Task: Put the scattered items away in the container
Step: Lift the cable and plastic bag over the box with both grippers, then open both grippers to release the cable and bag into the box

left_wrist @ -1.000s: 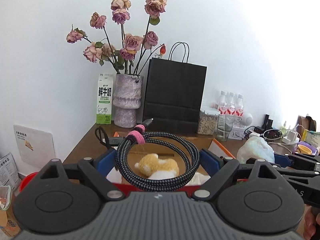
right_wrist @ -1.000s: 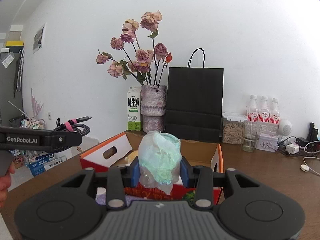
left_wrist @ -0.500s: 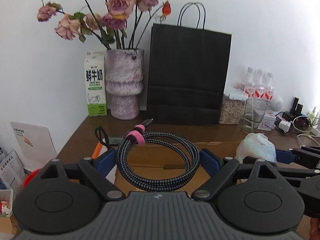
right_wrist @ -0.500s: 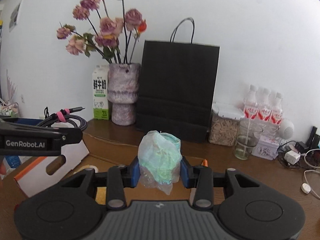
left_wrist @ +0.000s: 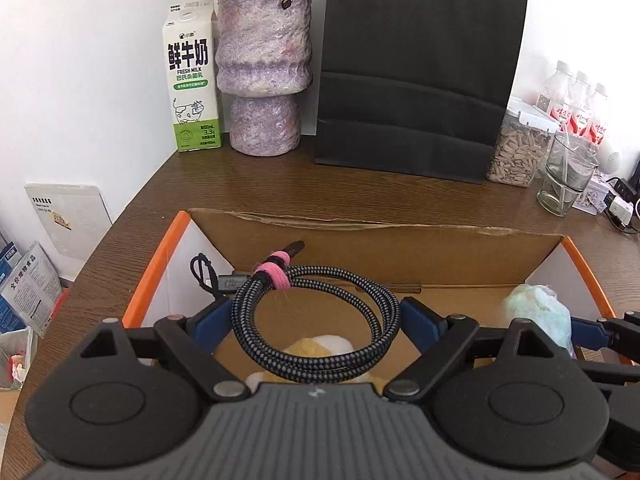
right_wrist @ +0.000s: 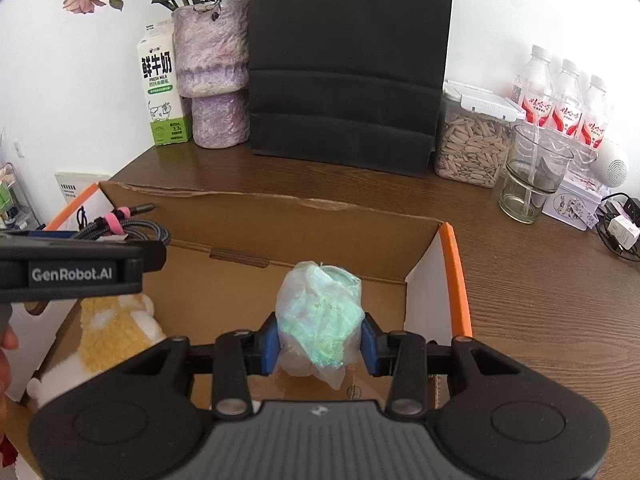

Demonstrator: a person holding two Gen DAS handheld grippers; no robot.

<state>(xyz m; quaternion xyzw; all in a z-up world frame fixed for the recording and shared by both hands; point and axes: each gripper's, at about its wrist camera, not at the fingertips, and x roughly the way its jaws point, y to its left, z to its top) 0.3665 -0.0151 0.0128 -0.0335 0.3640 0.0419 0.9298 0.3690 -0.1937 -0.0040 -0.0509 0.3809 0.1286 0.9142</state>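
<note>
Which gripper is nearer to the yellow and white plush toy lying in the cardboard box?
Left. The left gripper, holding the coiled braided cable, hangs right over the plush toy; the right gripper, clamping the bagged bundle, is off to the toy's side.

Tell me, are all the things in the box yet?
Nearly. The plush toy already lies in the cardboard box. The left gripper holds the coiled cable over the box, and the right gripper holds the plastic bag there too. Both need dropping in.
</note>
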